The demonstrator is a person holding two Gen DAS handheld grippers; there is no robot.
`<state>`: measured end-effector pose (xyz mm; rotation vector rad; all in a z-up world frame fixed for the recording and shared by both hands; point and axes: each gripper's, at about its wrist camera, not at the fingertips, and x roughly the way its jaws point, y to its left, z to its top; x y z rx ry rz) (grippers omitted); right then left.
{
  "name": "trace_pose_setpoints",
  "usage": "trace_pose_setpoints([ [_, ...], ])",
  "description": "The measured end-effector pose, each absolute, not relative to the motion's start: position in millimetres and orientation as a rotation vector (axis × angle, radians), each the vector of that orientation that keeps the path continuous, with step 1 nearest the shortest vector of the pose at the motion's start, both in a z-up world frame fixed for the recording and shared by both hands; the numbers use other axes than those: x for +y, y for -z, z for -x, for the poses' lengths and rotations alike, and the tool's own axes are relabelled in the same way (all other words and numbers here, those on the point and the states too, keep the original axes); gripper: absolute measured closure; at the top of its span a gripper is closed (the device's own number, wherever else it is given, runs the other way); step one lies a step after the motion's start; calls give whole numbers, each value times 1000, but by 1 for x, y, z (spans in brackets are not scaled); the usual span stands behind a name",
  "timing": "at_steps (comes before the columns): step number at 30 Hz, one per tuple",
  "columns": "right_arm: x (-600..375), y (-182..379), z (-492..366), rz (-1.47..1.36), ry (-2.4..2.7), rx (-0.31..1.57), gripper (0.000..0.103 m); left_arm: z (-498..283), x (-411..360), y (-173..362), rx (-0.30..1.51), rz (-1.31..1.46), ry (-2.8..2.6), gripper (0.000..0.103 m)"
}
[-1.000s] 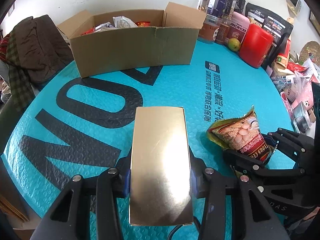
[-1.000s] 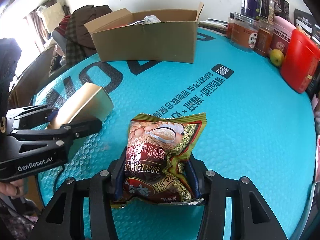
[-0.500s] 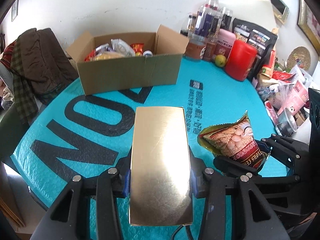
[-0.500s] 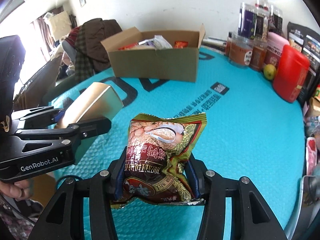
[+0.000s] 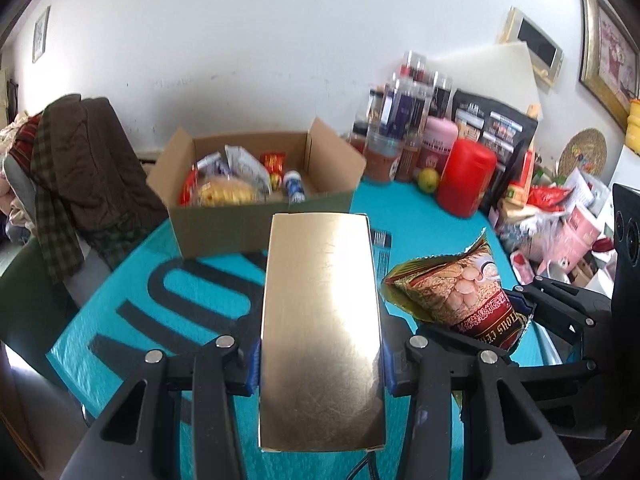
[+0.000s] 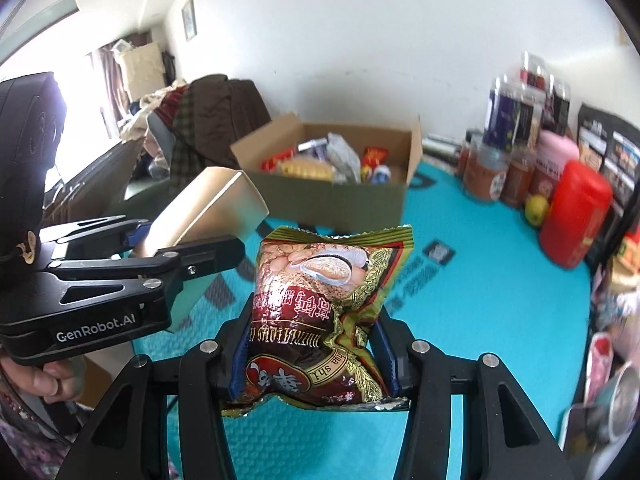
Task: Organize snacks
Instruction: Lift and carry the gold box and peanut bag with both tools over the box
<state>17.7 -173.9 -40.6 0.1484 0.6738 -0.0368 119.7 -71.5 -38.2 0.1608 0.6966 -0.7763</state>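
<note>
- flat gold-faced rectangular carton (image 5: 320,320): clamped across its near end by the left gripper (image 5: 318,364), held above the teal bubble-textured table mat (image 5: 432,224). judged stiff and light; the glossy faces look slippery, so the hold on its two long side edges seems right. no print visible on the face.
- crinkled red-and-gold foil snack packet (image 6: 324,312): pinched at its lower half by the right gripper (image 6: 316,364), also off the mat, just right of the carton. judged soft, light and crushable; best held by the body, not the seam. readable: "hua shi"; the rest, chinese, is too distorted to read.
- open brown cardboard box (image 5: 256,228): far side of the mat, already holding assorted snacks; the likely destination.
- left gripper body: marked "genrobot.ai".
- mat: large black letters and blurred chinese print.
</note>
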Motion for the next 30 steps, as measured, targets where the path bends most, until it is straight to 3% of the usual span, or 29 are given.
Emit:
trace_pose_setpoints([
  [30, -233, -37, -149, -103, 18, 475, 53, -243, -123, -44, 469, -101, 785, 60],
])
